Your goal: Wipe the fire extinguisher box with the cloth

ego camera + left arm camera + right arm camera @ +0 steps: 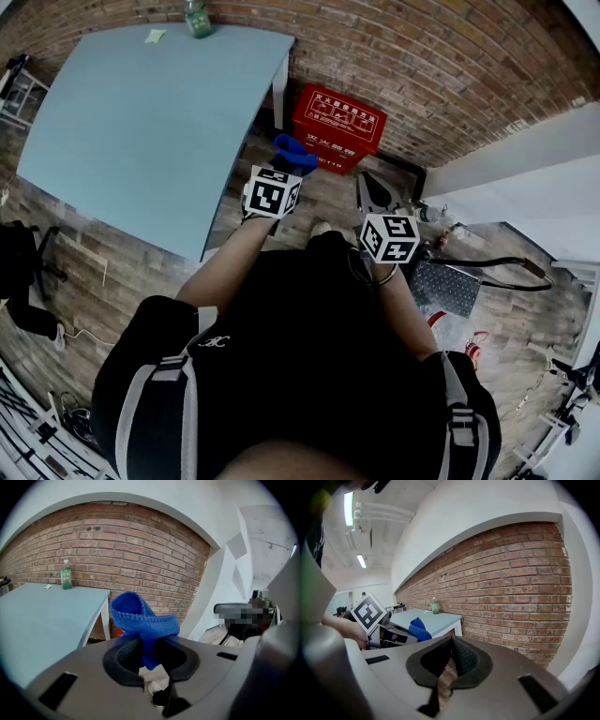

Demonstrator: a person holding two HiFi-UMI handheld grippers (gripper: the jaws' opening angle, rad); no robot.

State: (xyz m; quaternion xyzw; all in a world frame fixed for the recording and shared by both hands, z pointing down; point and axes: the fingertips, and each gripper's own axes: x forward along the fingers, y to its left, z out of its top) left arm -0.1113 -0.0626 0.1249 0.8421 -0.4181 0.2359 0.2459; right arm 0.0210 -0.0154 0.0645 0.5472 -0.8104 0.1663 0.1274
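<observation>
Box (339, 127) red on the floor at the far brick wall, long side along it; left gripper (286, 167) clamped on the cloth (293, 150) is nearest, box just beyond; right gripper (373, 193) closed, empty.

Pale blue table (141, 122) on my left: green bottle (198, 19) + small scrap (155, 36) at far edge. Wood floor (328, 192) carries red fire extinguisher box (337, 127), far side, right of table.

Both forearms stretched forward, side by side. Left gripper (148, 644) jaws clamped on blue cloth (140, 617). Right gripper (450, 645) jaws pressed together, nothing between.
</observation>
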